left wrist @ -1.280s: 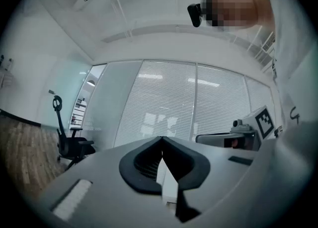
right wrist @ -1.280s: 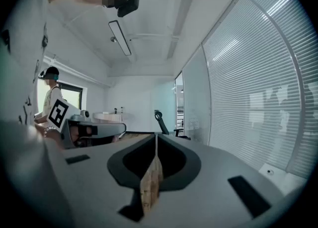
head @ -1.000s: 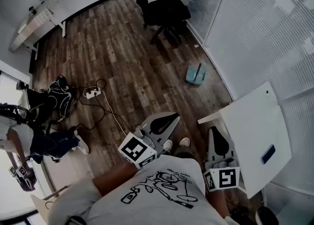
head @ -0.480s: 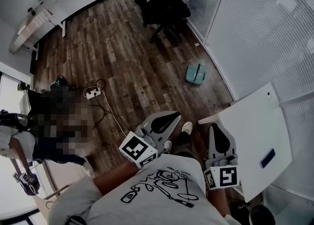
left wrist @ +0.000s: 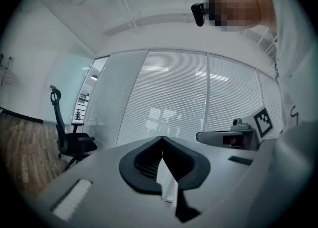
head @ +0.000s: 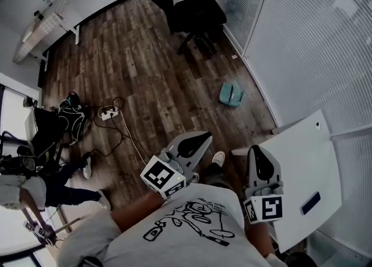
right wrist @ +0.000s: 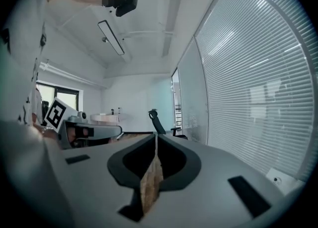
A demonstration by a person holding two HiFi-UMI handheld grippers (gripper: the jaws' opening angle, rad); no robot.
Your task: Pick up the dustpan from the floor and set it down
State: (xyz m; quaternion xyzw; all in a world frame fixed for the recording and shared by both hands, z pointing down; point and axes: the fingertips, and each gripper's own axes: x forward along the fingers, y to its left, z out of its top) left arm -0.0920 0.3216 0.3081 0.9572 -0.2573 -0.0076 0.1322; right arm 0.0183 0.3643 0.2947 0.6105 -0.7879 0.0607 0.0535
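The dustpan [head: 231, 93], small and teal, lies on the wooden floor near the glass wall, well ahead of both grippers. My left gripper [head: 204, 136] is held in front of my body, jaws shut and empty, pointing toward the dustpan. My right gripper [head: 259, 150] is beside it over the edge of a white table, also shut with nothing in it. In the left gripper view the left gripper [left wrist: 162, 138] has its tips meeting; in the right gripper view the right gripper [right wrist: 155, 135] shows the same. Neither gripper view shows the dustpan.
A black office chair [head: 192, 10] stands beyond the dustpan. A white table [head: 305, 170] is at my right, against the blinds-covered glass wall [head: 302, 39]. A power strip with cables [head: 108, 111], a dark bag [head: 71, 113] and another person [head: 40, 184] are at the left.
I have stepped forward: the dustpan and the white table sit lower in the head view. Both grippers keep their places and stay shut. The person at the left has shifted.
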